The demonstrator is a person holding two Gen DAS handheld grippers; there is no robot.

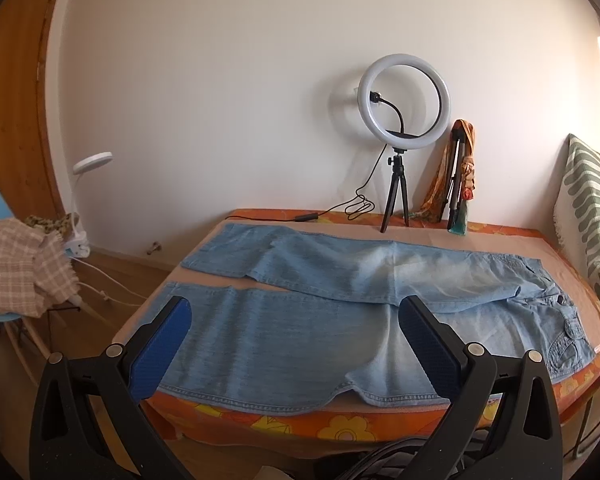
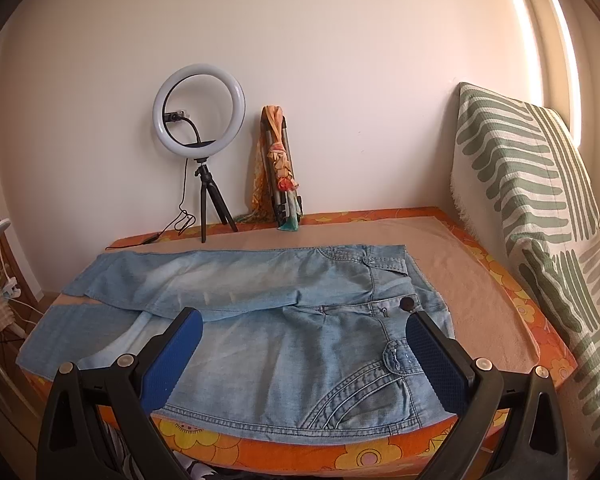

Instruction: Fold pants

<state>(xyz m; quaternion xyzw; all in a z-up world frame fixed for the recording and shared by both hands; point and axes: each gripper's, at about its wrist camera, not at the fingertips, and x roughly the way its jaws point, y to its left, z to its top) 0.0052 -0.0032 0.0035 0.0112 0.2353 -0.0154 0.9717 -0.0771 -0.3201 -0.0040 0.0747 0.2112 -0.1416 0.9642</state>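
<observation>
Light blue jeans [image 1: 300, 332] lie flat along the table, both legs stretched out to the left and the waist at the right. In the right wrist view the waist end of the jeans [image 2: 300, 344] with a dark button [image 2: 407, 303] and a stitched pocket faces me. My left gripper [image 1: 294, 308] hovers open above the near leg, close to the table's front edge. Over the hip and pocket area my right gripper [image 2: 304, 320] also stands open. Neither holds any cloth.
The table [image 1: 340, 432] wears an orange flowered cloth. At its back stand a ring light on a tripod [image 1: 404, 104] and a folded tripod wrapped in a scarf [image 2: 278, 168]. A green striped cushion [image 2: 532, 208] leans at the right. A chair with a checked cloth [image 1: 24, 272] sits left.
</observation>
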